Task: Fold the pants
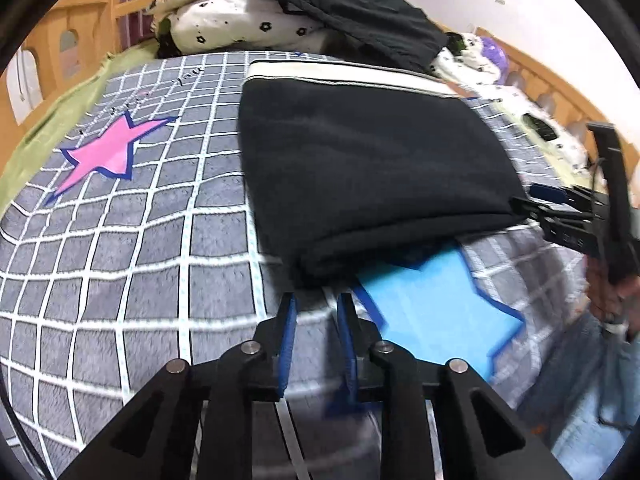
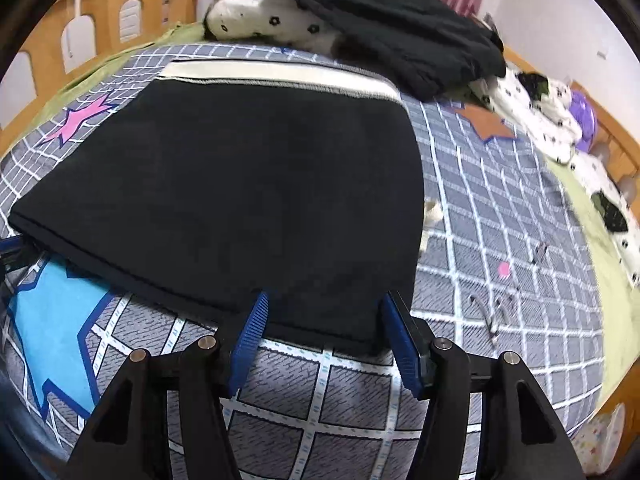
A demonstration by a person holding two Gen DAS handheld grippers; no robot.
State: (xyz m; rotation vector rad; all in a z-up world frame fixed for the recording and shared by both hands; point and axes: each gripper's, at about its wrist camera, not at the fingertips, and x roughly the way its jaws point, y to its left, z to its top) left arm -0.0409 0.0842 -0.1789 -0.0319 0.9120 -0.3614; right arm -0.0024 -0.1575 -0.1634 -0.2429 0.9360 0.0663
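Pants: folded black fabric pants with cream waistband [image 2: 224,184], centre frame, lying on grey checked bedspread [image 1: 120,260].
Left hand-held gripper [image 1: 316,312]: slightly parted, empty, beside the near fold.
Right hand-held gripper [image 2: 324,320]: spread wide, straddling the lower hem.
Risk: pinching one layer only, so the fold drags open.

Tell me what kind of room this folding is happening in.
Most likely a bedroom: the folded black pants lie on a bed spread with a grey grid-patterned blanket, framed by a wooden bed rail, with a flower-print white quilt bundled at the far end.
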